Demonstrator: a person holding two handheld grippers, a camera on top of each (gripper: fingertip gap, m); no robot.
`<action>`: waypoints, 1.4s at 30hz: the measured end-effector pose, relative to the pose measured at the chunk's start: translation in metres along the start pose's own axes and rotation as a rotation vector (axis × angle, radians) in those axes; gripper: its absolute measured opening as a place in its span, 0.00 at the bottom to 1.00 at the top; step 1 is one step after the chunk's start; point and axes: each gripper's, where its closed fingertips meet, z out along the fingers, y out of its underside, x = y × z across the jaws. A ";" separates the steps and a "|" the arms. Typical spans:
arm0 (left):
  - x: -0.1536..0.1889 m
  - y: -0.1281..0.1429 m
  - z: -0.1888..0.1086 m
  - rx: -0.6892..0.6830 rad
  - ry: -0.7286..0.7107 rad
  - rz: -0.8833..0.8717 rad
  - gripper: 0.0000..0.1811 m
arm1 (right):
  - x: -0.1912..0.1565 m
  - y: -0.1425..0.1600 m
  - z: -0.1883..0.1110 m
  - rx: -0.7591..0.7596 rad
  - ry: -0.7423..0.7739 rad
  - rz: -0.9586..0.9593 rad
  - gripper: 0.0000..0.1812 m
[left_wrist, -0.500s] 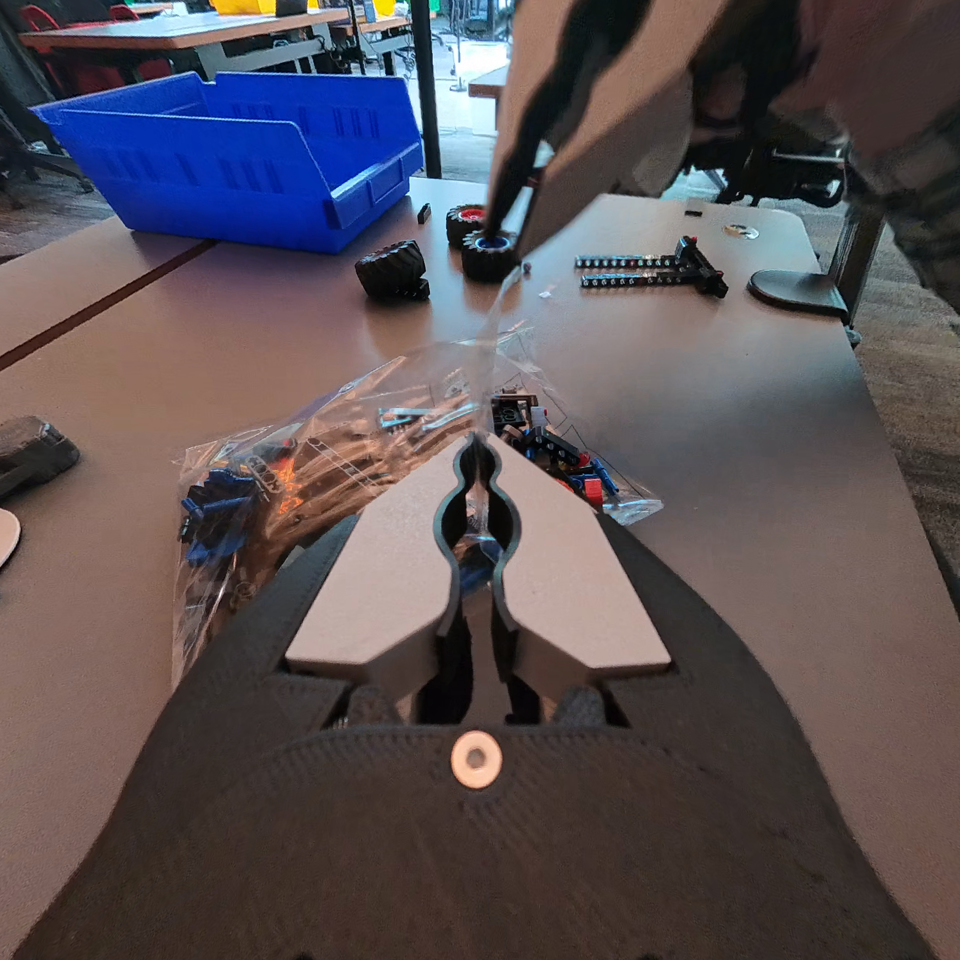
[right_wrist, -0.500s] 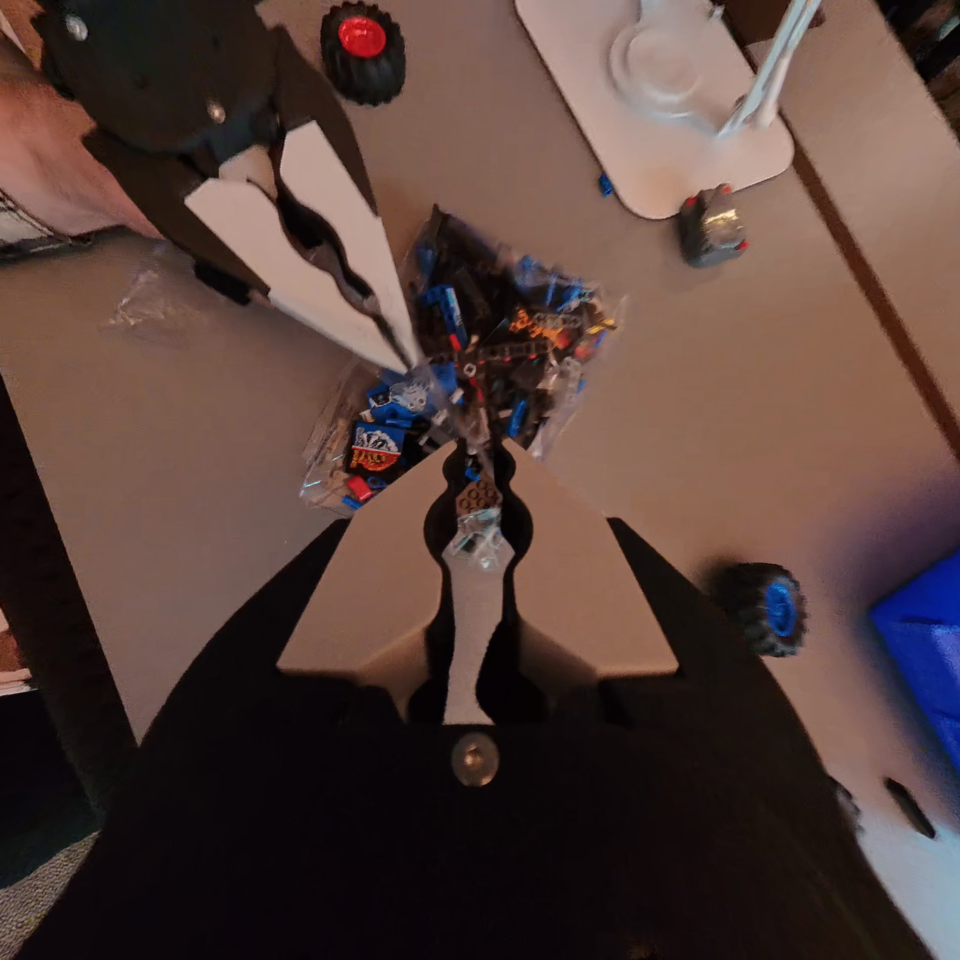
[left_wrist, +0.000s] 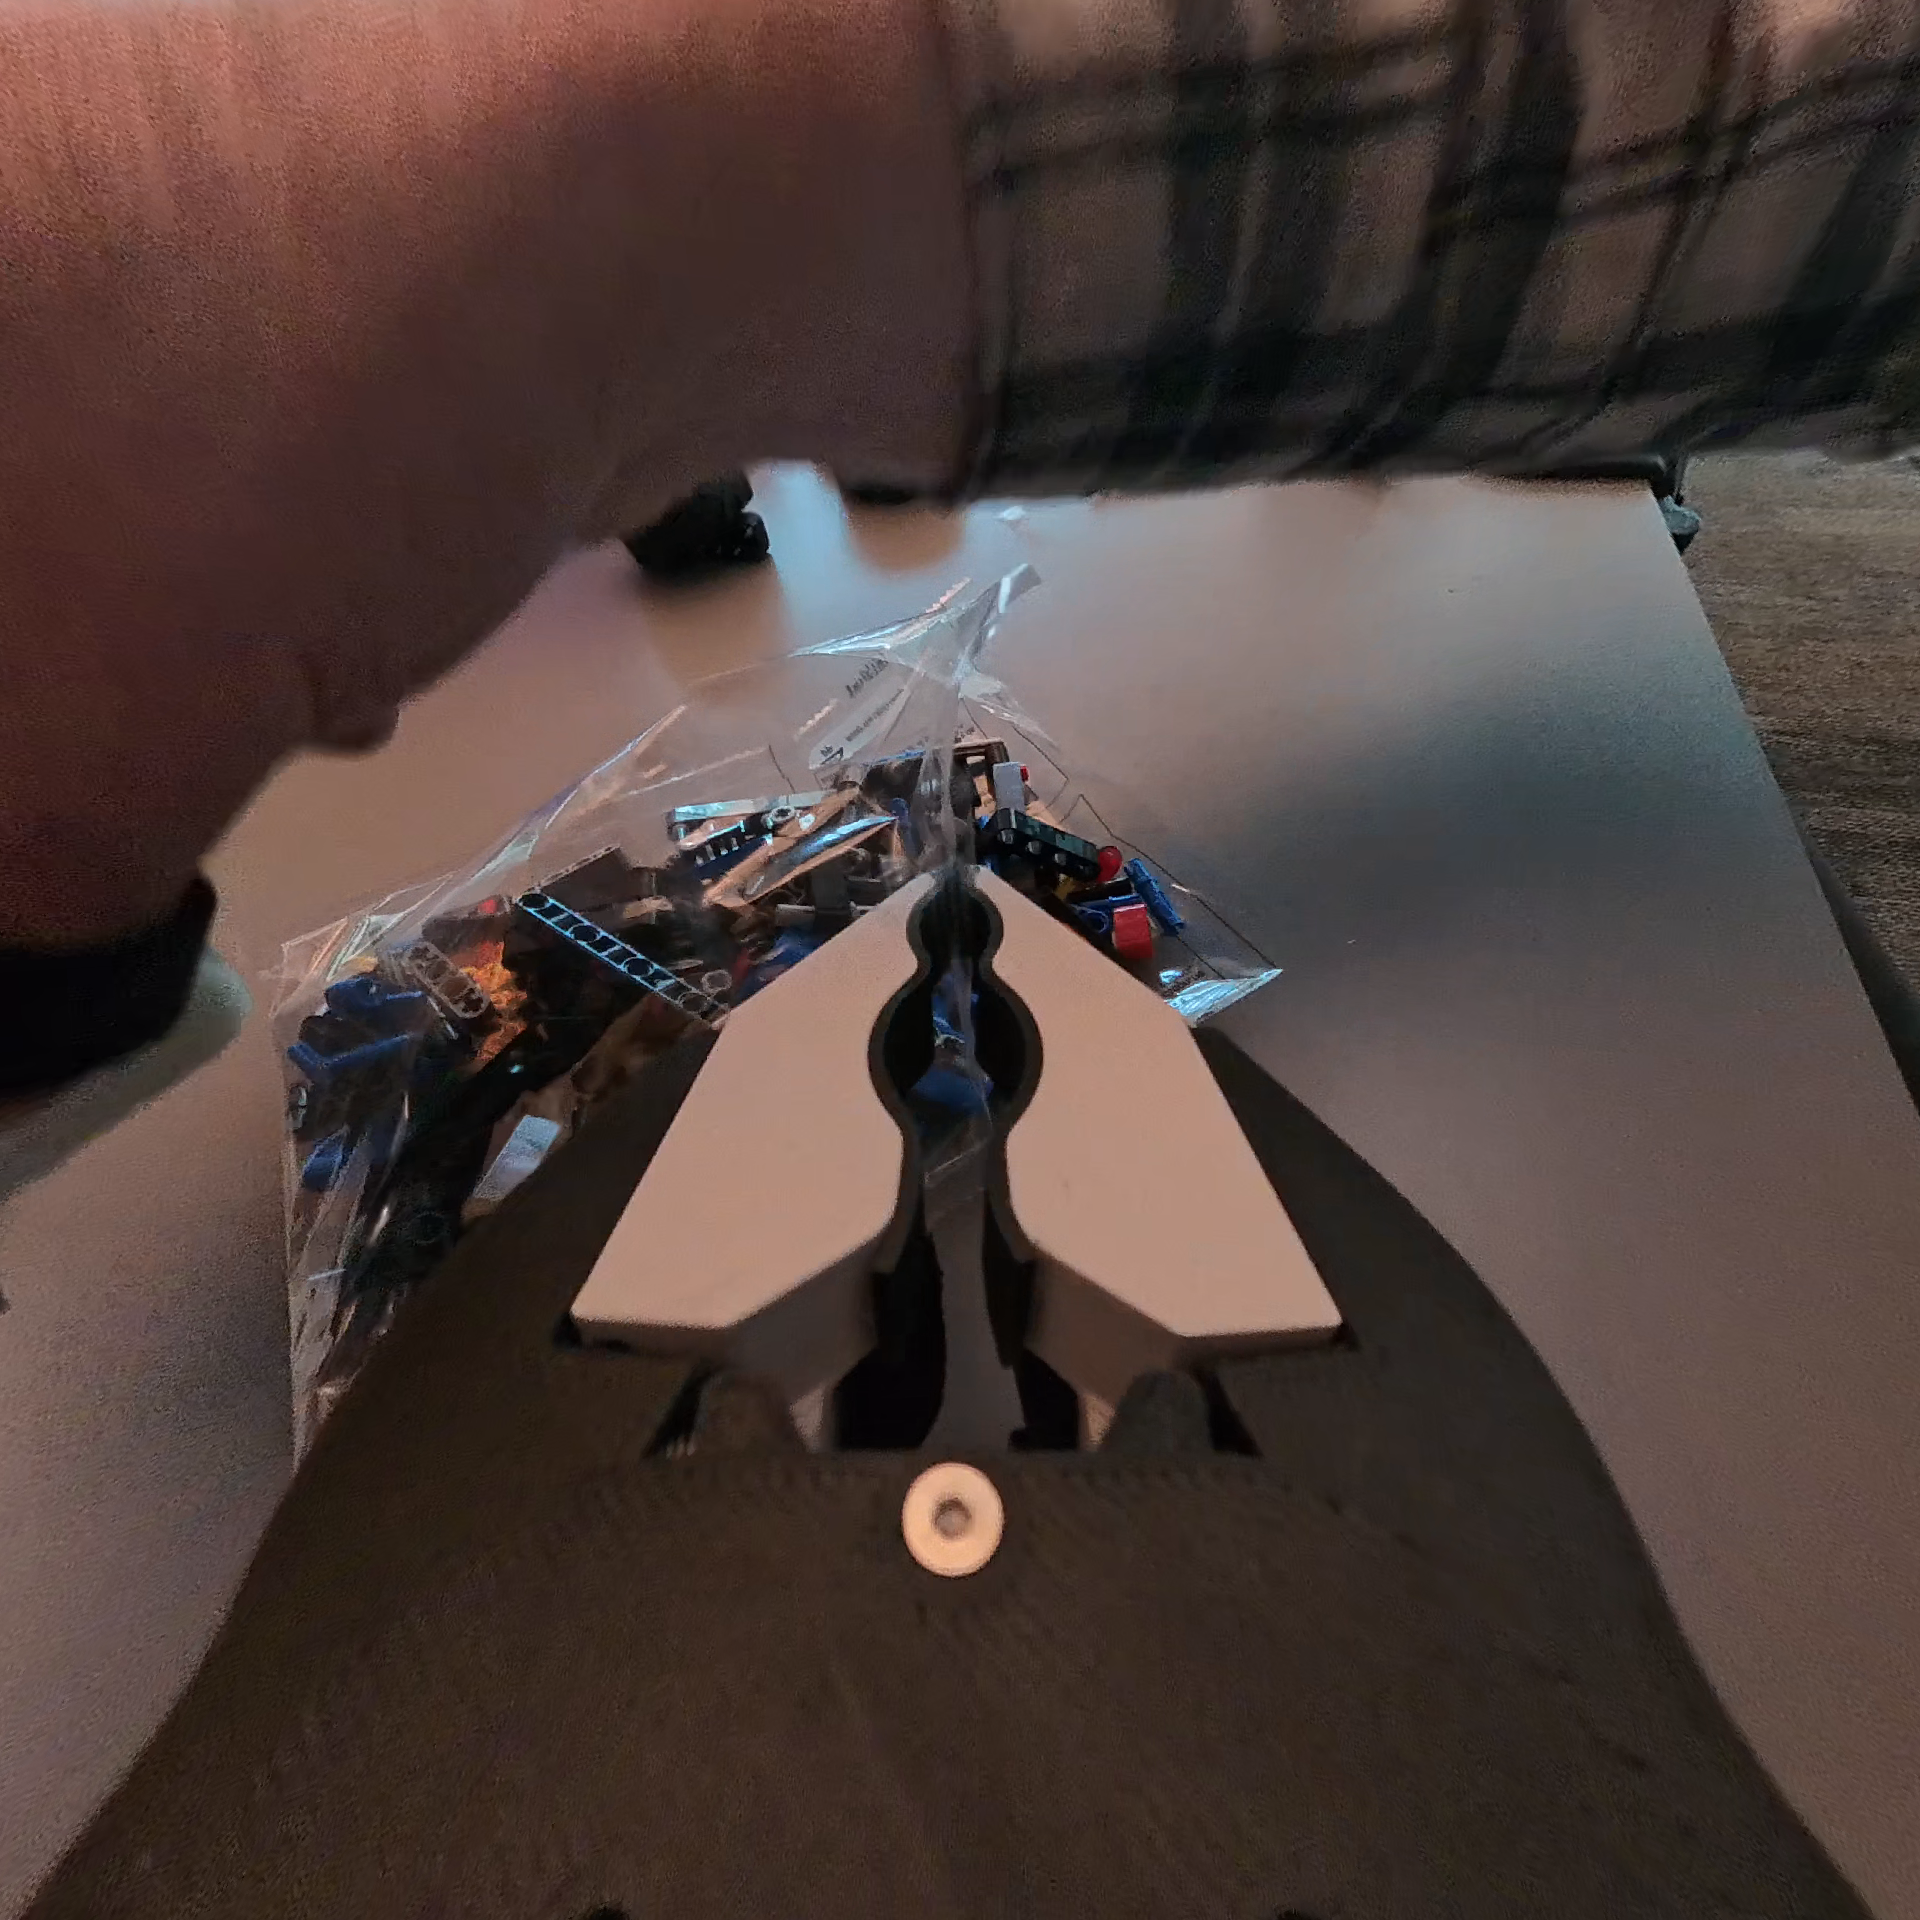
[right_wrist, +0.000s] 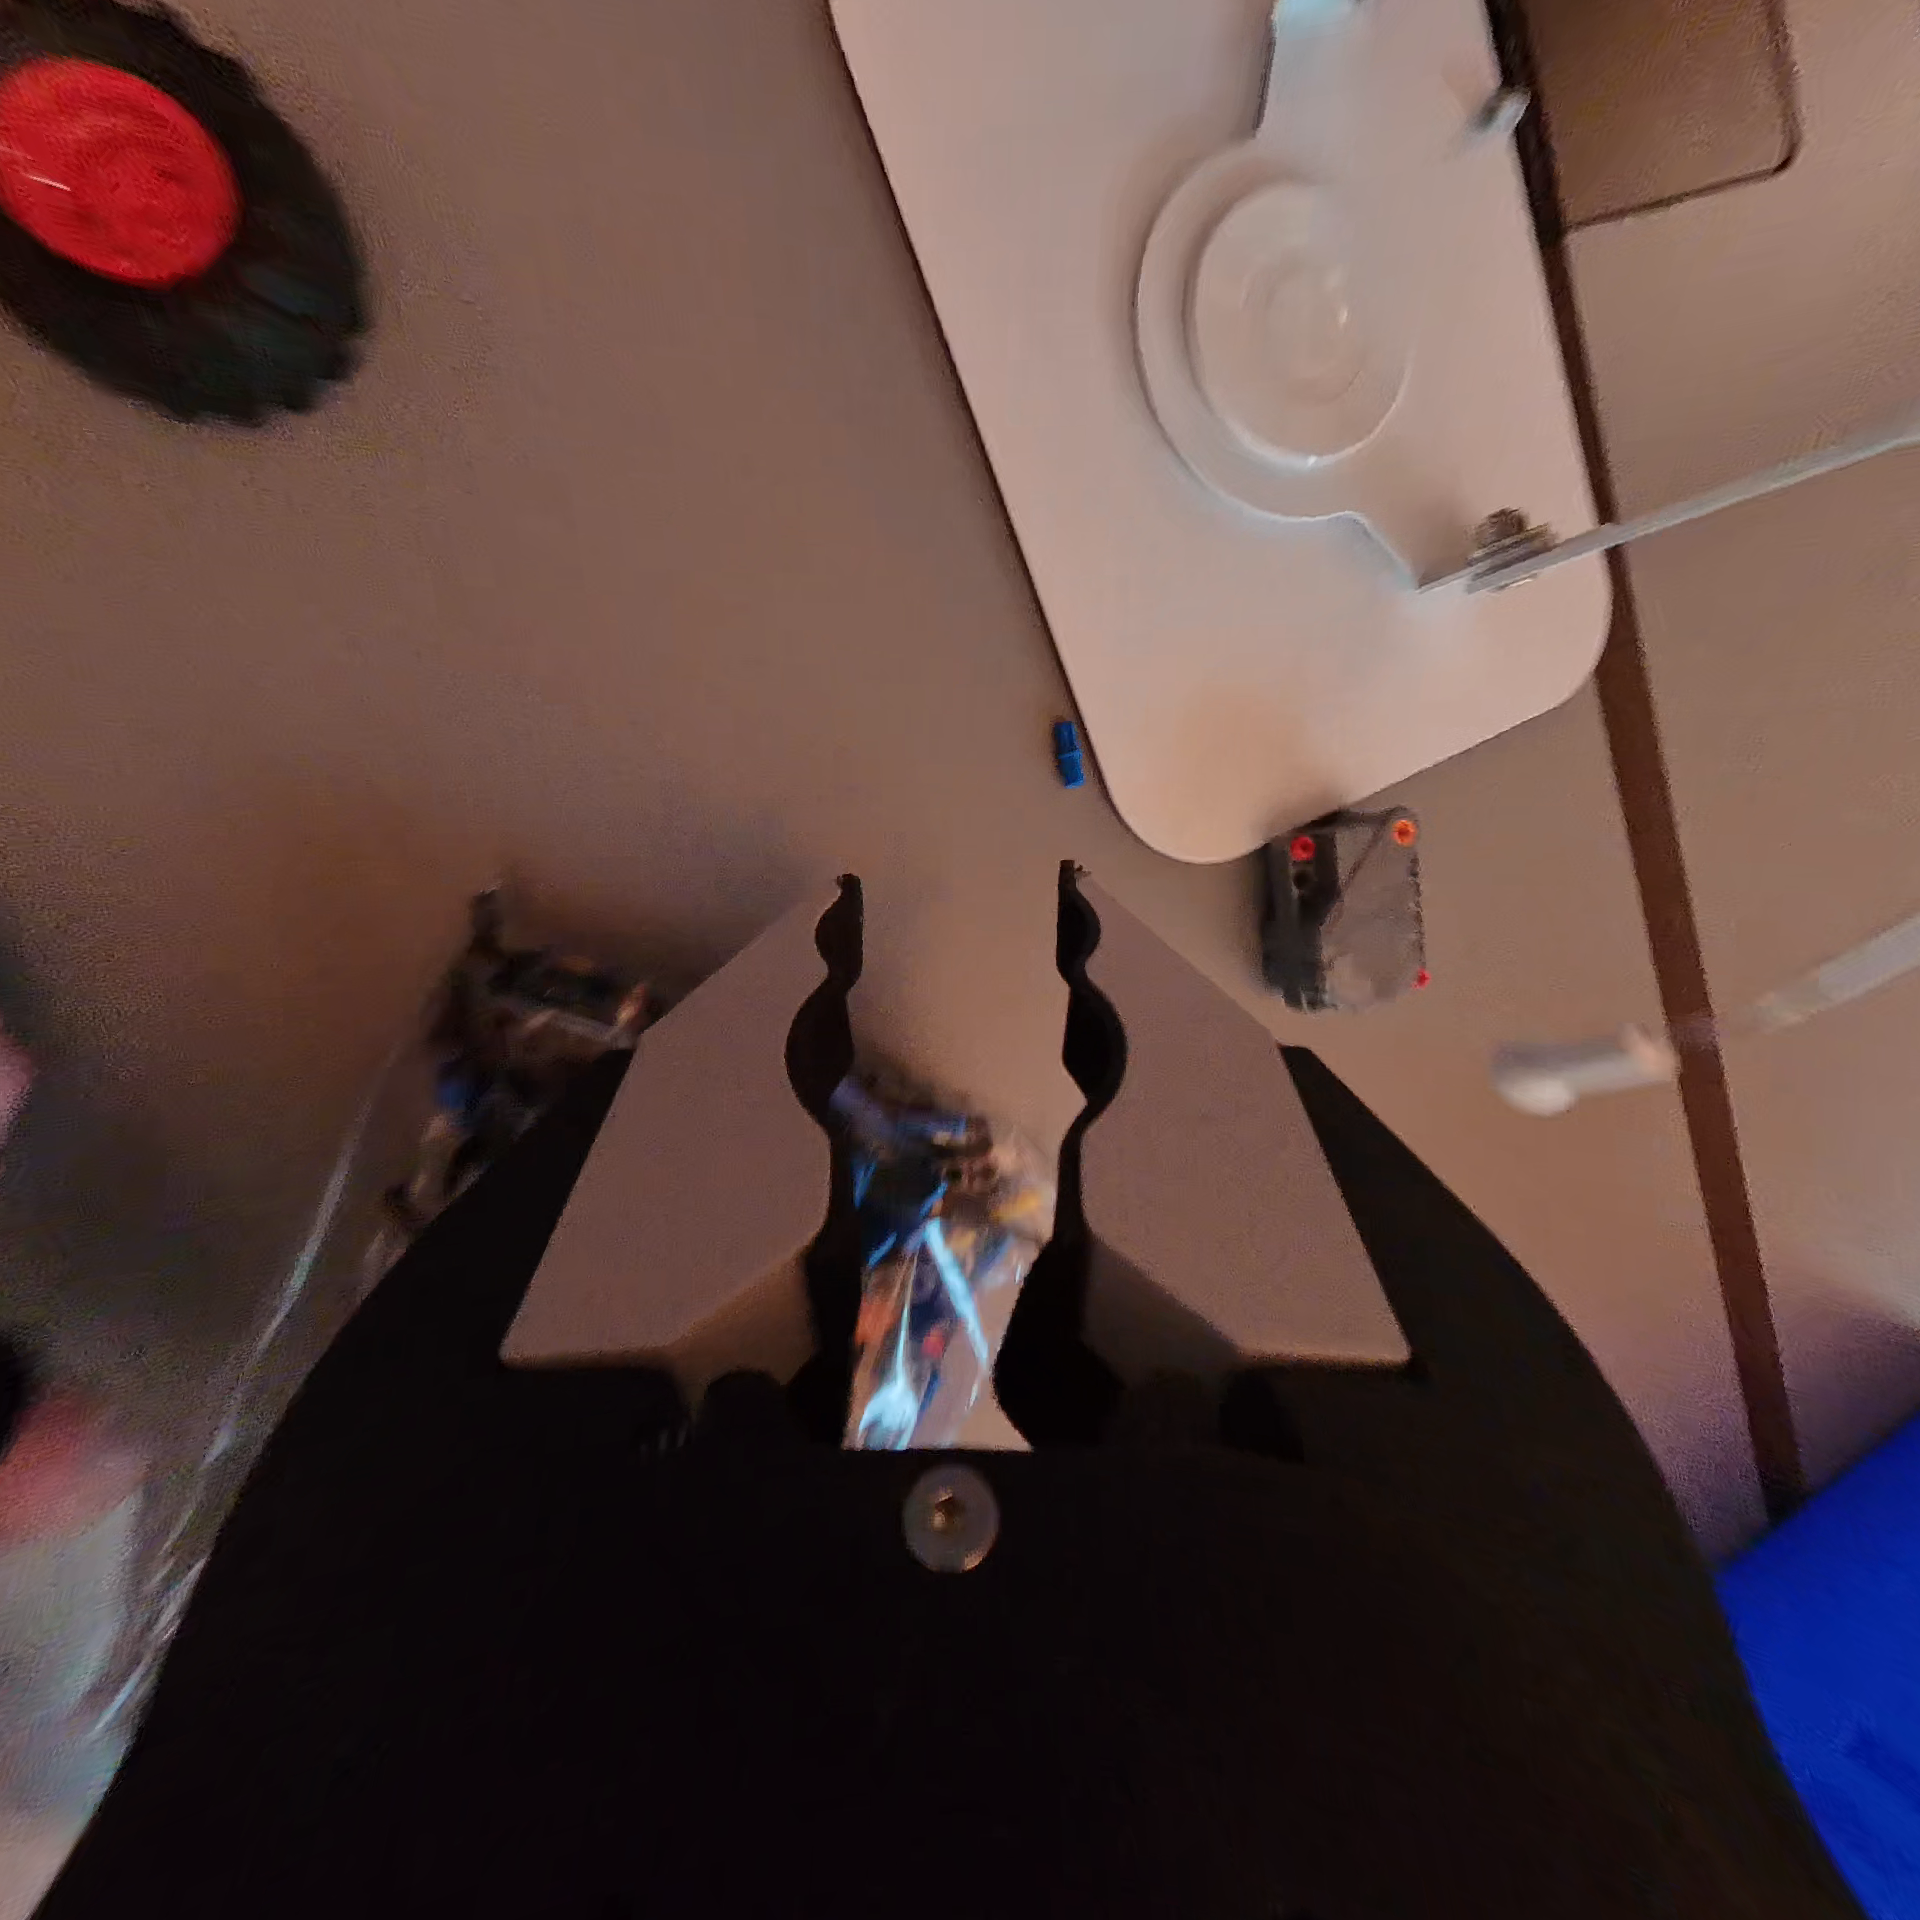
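**Left gripper** (left_wrist: 954, 883): claw is pinching tight on a fold of the clear bag (left_wrist: 582, 966); the film is running up between the fingertips and back through the round notch behind them. The hold is on plastic only, not on the parts inside. Judgement: such a thin pinch is carrying the load at one seam, so a steady, level hold is suiting it better than a jerk.

**Clear bag**: is lying on the bench (left_wrist: 1455, 831), well in from its right edge, bulging with blue, black and red building pieces. Its loose top is standing up and crumpled.

**Right gripper** (right_wrist: 956, 883): claw is standing wide, holding nothing. It is hovering over the bag (right_wrist: 935, 1226), which is showing, blurred, deep between the fingers. Whether it is touching cannot be told.

**Forearm** (left_wrist: 416, 364) **and plaid sleeve** (left_wrist: 1455, 229): are crossing above the bag, blocking the bench's far edge.

**Around the right gripper**:
- A red-hubbed wheel (right_wrist: 135, 208) is lying well apart from the bag.
- A white stand base (right_wrist: 1143, 623) is sitting by the bench seam.
- A small blue pin (right_wrist: 1067, 753) is lying just beside the base's edge.
- A grey block with orange studs (right_wrist: 1340, 914) is touching the base's corner.
- A blue bin (right_wrist: 1829, 1662) is showing only at a corner.
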 end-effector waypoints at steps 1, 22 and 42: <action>0.000 0.000 0.000 0.002 0.000 -0.001 0.00 | 0.005 0.001 0.015 -0.012 0.010 0.000 0.19; 0.000 0.000 0.002 -0.003 0.001 -0.004 0.00 | 0.022 -0.002 0.057 0.193 -0.090 0.147 0.00; 0.001 0.001 0.004 -0.014 0.003 0.013 0.00 | 0.001 -0.023 0.062 0.164 -0.142 0.170 0.17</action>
